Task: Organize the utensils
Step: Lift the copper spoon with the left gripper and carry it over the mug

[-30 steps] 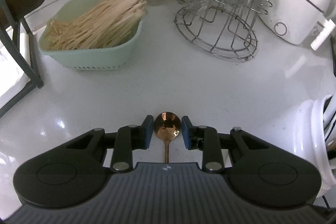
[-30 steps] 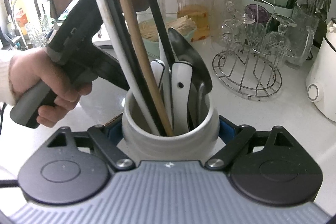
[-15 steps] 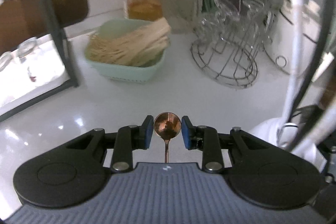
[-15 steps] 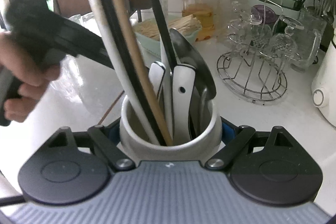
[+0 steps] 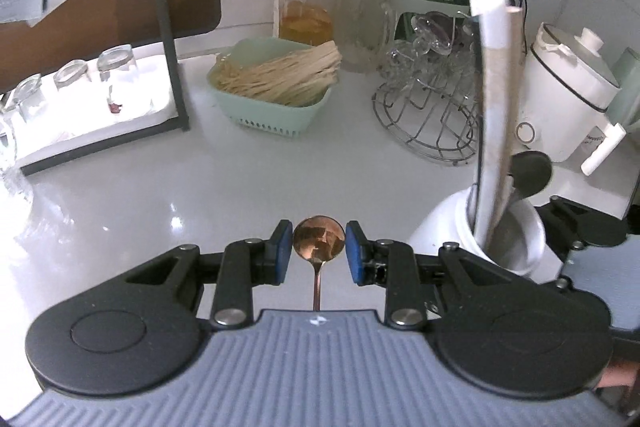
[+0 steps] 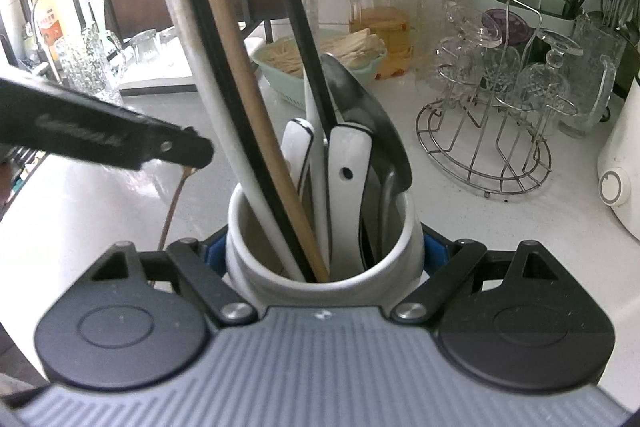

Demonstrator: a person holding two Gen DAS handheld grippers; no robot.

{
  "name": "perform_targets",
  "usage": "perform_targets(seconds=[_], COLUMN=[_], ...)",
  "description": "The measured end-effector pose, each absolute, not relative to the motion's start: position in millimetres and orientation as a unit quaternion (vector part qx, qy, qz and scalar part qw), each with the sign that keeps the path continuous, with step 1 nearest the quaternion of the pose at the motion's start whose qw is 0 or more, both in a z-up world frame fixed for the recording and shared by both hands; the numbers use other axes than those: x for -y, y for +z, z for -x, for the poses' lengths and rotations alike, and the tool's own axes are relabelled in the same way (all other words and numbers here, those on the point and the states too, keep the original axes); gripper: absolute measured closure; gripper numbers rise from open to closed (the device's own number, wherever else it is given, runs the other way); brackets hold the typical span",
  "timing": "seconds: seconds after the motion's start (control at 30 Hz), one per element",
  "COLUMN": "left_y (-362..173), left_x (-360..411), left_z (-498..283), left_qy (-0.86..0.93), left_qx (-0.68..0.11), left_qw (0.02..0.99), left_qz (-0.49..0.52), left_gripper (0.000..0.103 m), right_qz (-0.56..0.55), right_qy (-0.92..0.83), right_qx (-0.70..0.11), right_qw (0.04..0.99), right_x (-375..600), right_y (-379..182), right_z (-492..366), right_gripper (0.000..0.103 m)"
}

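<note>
Spoon bowl sits clamped in the left hand-held gripper, handle hidden; the right view shows the handle hanging. Right hand-held gripper clasps the crock on the desk.

A small copper-coloured spoon sits between the blue pads of the left claw, bowl forward and face up, its thin handle running back under the claw body. In the right wrist view the handle hangs down at a slant, clear of the bench. Just beside it stands a white ceramic utensil holder, upright, gripped at its sides by the right claw, crowded with long white, black and wooden handles and white spoons.
</note>
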State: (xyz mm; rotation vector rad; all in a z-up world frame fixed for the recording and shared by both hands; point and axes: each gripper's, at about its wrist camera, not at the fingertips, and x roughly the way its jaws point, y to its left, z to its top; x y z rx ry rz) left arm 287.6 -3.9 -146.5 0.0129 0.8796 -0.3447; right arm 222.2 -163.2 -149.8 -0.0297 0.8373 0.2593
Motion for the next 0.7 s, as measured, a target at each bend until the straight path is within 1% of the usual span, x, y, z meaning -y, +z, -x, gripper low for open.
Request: perform_targets(seconds=[0.33,0.7], left_y=[-112,-87], left_x=[1,6], left_z=[-256,-243], left_qy=[-0.162,-0.156], left_qx=[-0.393,-0.388], left_qw=[0.905,0.908], left_qz=[0.012,0.025], left_gripper=[0.07,0.07], right_qz=[0.019,0.021], right_qy=[0.127,0.142], right_qx=[-0.4,-0.392], right_qw=[0.907,0.909], right_x=[162,164], right_y=[-150,-151], right_z=[-219,-218], right_gripper=[0.012,0.012])
